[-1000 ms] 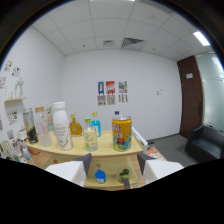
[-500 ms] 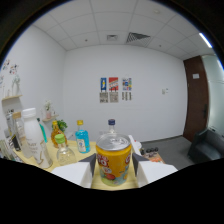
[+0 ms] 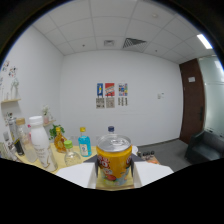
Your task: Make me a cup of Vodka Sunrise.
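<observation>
Gripper view: low in the middle of the frame, the can stands between the jaws of the gripper, which flank it closely, though I cannot tell whether they are clamped on it. To do the grasp well, I would centre the can, press evenly and keep it upright, well away from the bottles at lower left on the desk.

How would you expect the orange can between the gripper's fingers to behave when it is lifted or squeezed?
The orange can looks like thin metal, so it would probably dent under a hard squeeze. Its smooth printed wall may be slippery against the fingers. The top appears sealed, so it is likely full, fairly heavy for its size, and unlikely to tip easily.
</observation>
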The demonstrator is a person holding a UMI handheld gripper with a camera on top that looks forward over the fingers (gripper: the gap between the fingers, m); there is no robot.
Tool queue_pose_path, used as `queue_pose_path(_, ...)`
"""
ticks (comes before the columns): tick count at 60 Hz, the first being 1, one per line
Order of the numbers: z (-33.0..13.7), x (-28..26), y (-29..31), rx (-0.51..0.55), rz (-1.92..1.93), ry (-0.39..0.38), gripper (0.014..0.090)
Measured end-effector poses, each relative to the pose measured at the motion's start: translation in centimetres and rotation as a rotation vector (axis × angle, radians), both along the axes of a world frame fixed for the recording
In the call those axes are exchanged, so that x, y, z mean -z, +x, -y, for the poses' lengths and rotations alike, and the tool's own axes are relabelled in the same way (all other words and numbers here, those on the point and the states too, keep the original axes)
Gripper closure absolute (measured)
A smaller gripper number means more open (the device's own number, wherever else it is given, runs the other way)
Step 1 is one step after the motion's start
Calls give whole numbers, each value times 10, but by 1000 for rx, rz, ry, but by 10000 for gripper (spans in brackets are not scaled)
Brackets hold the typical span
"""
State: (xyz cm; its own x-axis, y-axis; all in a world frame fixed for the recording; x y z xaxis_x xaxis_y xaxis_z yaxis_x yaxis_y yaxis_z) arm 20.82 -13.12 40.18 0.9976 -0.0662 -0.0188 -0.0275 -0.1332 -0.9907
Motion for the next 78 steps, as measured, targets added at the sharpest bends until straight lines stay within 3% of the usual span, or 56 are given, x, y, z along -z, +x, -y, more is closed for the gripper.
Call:
queue_pose_path(8,31,-11,-9,6,-9,33,543)
queue_pose_path(16,65,13,-25,2,-43,17,543)
queue_pose_path(39,98,178,-90,-40,50,-231,547)
queue_pose_path(54,91,220,-92,-85,501,-322,548)
queue_pose_path(78,78,200,-103,-202,1437,-258,547)
